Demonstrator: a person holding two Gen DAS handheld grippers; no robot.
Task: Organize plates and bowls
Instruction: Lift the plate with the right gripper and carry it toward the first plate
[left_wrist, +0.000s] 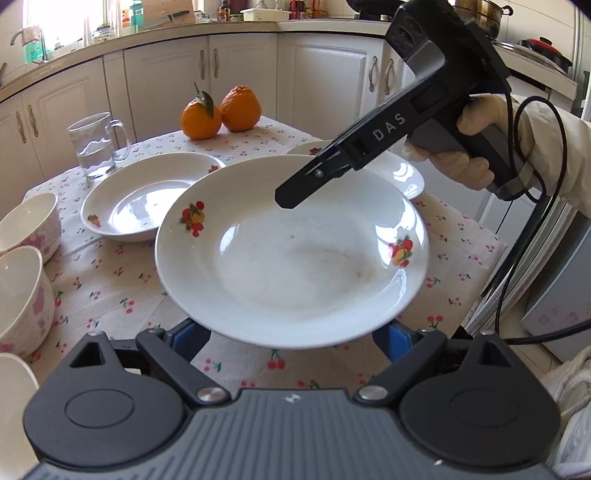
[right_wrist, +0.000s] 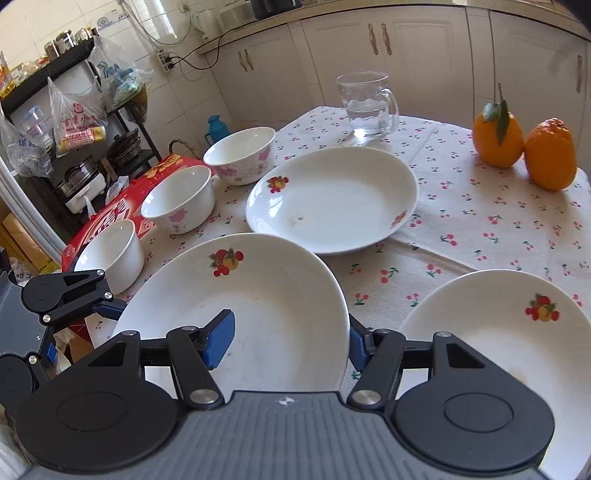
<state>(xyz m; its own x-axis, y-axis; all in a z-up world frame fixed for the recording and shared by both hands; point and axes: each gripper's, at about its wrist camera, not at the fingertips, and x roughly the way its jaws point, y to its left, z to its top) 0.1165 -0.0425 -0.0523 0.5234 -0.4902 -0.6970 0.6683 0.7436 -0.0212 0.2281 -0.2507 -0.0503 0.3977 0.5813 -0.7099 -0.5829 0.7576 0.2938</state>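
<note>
A white deep plate with fruit prints (left_wrist: 291, 254) is held up above the table; it also shows in the right wrist view (right_wrist: 258, 306). My left gripper (left_wrist: 295, 339) sits under its near rim, its fingers spread wide at either side. My right gripper (right_wrist: 291, 339) straddles the plate's far rim, one blue pad (right_wrist: 221, 339) inside, the other outside; it also shows in the left wrist view (left_wrist: 291, 195). A second plate (right_wrist: 332, 199) lies mid-table, a third (right_wrist: 498, 332) at the right. Three bowls (right_wrist: 181, 199) stand at the left.
A glass mug with water (right_wrist: 369, 107) and two oranges (right_wrist: 524, 144) stand at the far side of the cherry-print tablecloth (right_wrist: 480, 229). A red box (right_wrist: 122, 210) lies beside the table at the left. Kitchen cabinets stand behind.
</note>
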